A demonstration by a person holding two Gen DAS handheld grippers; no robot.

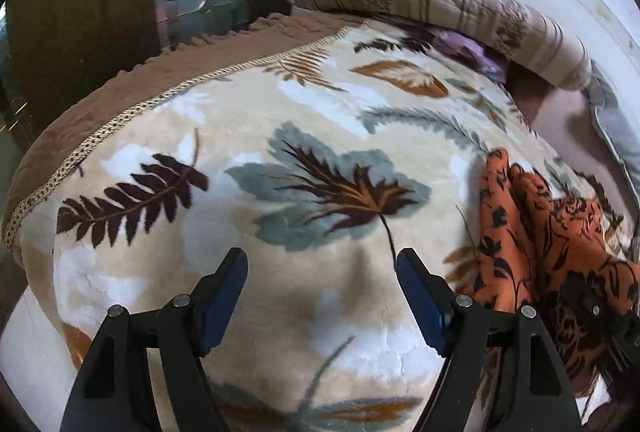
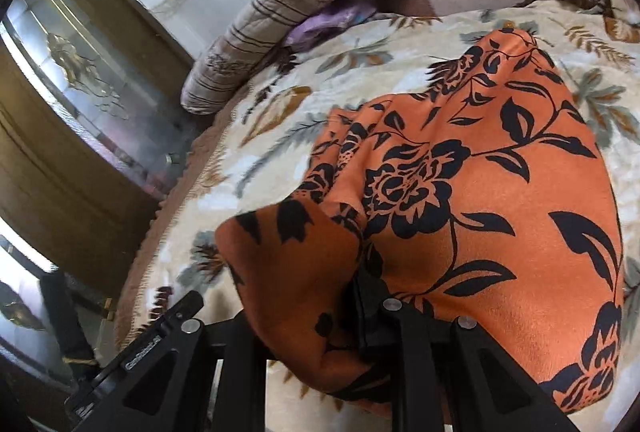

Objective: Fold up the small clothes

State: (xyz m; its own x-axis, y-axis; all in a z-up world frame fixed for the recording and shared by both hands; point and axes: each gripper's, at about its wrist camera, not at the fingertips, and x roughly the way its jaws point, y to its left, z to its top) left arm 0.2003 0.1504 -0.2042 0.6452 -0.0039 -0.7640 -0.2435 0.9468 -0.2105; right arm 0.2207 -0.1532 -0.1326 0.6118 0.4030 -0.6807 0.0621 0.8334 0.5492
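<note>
On the leaf-patterned blanket (image 1: 248, 151), the orange floral garment (image 2: 500, 191) lies beside the empty, spread left gripper (image 1: 320, 268), its edge pinched in the right gripper (image 2: 320, 312), apparently mid-fold; next, lay it flat.

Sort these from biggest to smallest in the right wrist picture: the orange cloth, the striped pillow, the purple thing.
1. orange cloth, though it is nearest the camera, which enlarges it
2. striped pillow
3. purple thing, partly hidden under the pillow
</note>
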